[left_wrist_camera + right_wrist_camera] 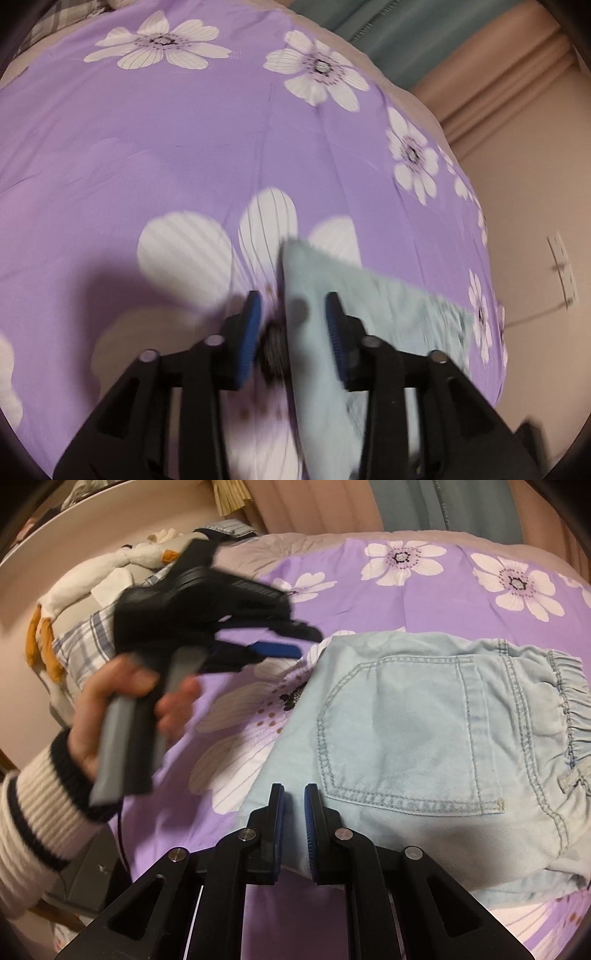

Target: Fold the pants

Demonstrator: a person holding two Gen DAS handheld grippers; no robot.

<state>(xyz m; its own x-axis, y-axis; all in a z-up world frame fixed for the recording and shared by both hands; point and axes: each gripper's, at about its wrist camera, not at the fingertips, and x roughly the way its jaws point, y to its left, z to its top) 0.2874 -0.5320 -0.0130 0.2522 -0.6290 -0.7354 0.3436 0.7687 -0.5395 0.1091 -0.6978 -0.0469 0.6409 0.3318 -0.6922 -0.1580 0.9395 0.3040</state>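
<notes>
Light blue denim pants [424, 731] lie folded on the purple flowered bedsheet [424, 602], back pocket up, elastic waistband to the right. In the left wrist view a corner of the pants [369, 306] lies under and between the fingers. My left gripper [293, 325] is open above that corner and holds nothing; it also shows blurred in the right wrist view [284, 642], held by a hand at the pants' upper left. My right gripper [293, 812] hovers at the pants' near left edge, jaws narrowly apart and empty.
A plaid pillow and a white and orange plush toy [85, 587] lie at the bed's left. Curtains [443, 506] hang behind the bed. A wall with a socket [561, 273] is beyond the bed's right edge.
</notes>
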